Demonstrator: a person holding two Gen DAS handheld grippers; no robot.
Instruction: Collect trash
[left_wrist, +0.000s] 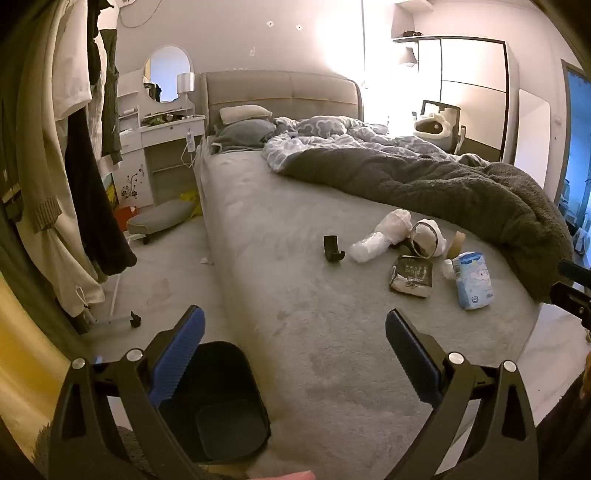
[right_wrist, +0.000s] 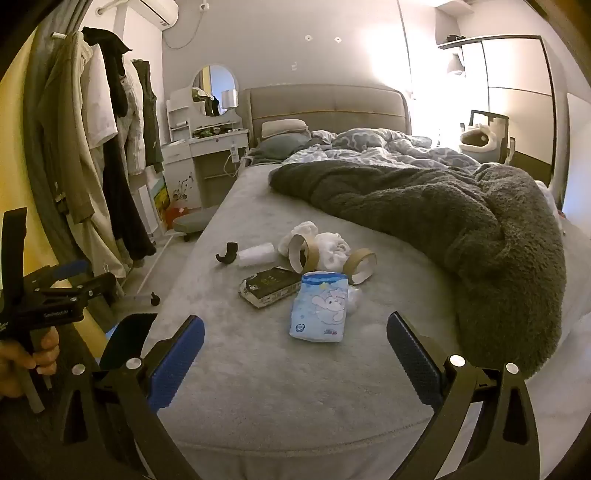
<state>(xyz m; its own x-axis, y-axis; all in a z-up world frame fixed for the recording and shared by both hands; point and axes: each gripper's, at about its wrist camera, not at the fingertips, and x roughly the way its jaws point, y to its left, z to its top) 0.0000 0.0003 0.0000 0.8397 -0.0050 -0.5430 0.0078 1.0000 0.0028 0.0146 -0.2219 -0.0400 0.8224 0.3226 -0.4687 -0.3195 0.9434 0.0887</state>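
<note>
A bedroom with a wide grey bed (left_wrist: 295, 295) fills both views, a dark fleece blanket (left_wrist: 443, 192) heaped along its far side.

From the left wrist camera, the left gripper (left_wrist: 294, 332) is spread wide and holds nothing. Only this view shows the black bin (left_wrist: 221, 398) on the floor at about 7 o'clock, just beside the bed edge and partly behind the left blue pad. The trash lies toward 2 o'clock: a black hook-shaped piece (left_wrist: 333, 250), a clear crumpled wrapper (left_wrist: 369, 245), a dark flattened carton (left_wrist: 411, 275) and a blue tissue pack (left_wrist: 473, 280).

From the right wrist camera, the right gripper (right_wrist: 295, 332) is likewise wide and empty. Here the pile sits at 12 o'clock, much nearer — the blue tissue pack (right_wrist: 321, 304) closest, with a cartoon elephant printed on it. Two cardboard tape rings (right_wrist: 303, 252) and white crumpled tissue (right_wrist: 334, 248) show clearly, touching one another. At 9 o'clock the left gripper (right_wrist: 55, 295) appears in a hand (right_wrist: 22, 363).
</note>
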